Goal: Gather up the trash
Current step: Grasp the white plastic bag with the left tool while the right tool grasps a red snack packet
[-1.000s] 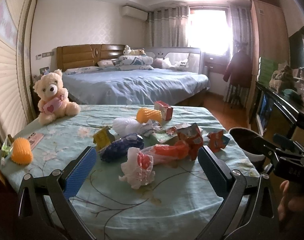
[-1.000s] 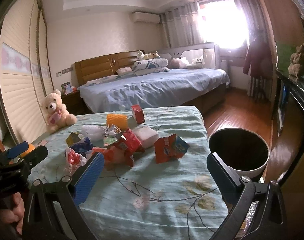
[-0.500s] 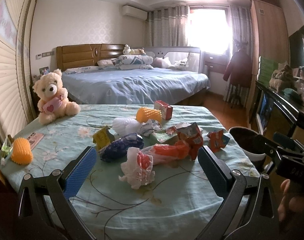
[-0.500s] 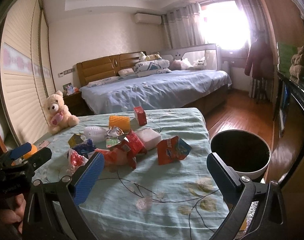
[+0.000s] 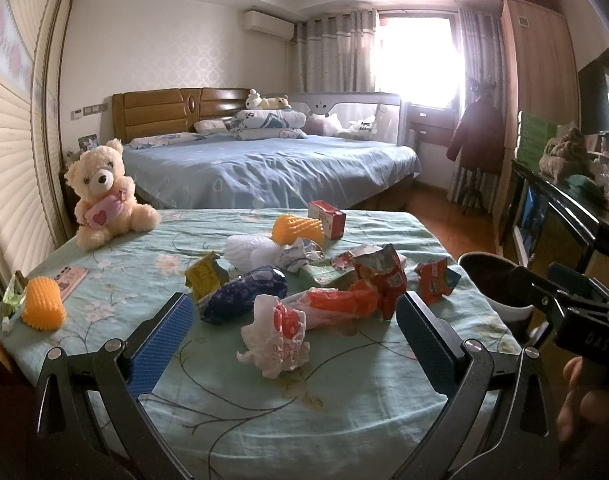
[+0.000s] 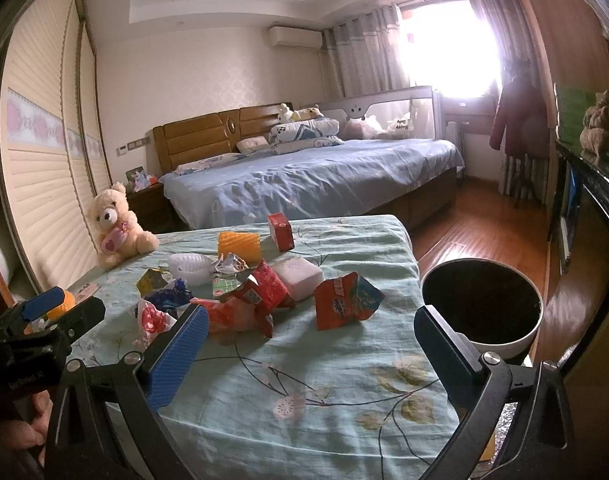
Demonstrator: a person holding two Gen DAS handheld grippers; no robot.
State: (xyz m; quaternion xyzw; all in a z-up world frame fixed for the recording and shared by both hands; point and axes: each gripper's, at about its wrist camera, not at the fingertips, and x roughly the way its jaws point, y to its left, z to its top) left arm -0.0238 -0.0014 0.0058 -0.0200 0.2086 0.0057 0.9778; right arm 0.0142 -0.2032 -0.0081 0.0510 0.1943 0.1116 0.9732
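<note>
- The left gripper [image 5: 292,332] hovers over the near edge of a table covered with a teal floral cloth [image 5: 224,384]; its blue-padded fingers are spread wide, gripping nothing.
- The right gripper [image 6: 308,340] likewise stands wide apart and empty, above the same cloth, near the table's right side.
- The trash lies scattered across the middle of the table: a crumpled white plastic bag with red print [image 5: 278,336] nearest the left gripper, an orange-and-white wrapper [image 5: 336,306] behind it, and a dark blue crinkled bag [image 5: 244,294] to its left.
- A torn red snack packet [image 5: 382,276] stands crumpled beside them; a red-and-blue torn packet [image 6: 344,300] sits apart, closest to the table's right edge.
- Further back: a yellow carton [image 5: 203,276], white foam netting [image 5: 250,250], orange foam netting [image 5: 294,230] and a small red box [image 5: 326,218].
- A white-rimmed bin with a dark inside [image 6: 480,308] stands on the floor just beside the table's right edge.
- A teddy bear [image 5: 104,196] sits at the table's far left corner.
</note>
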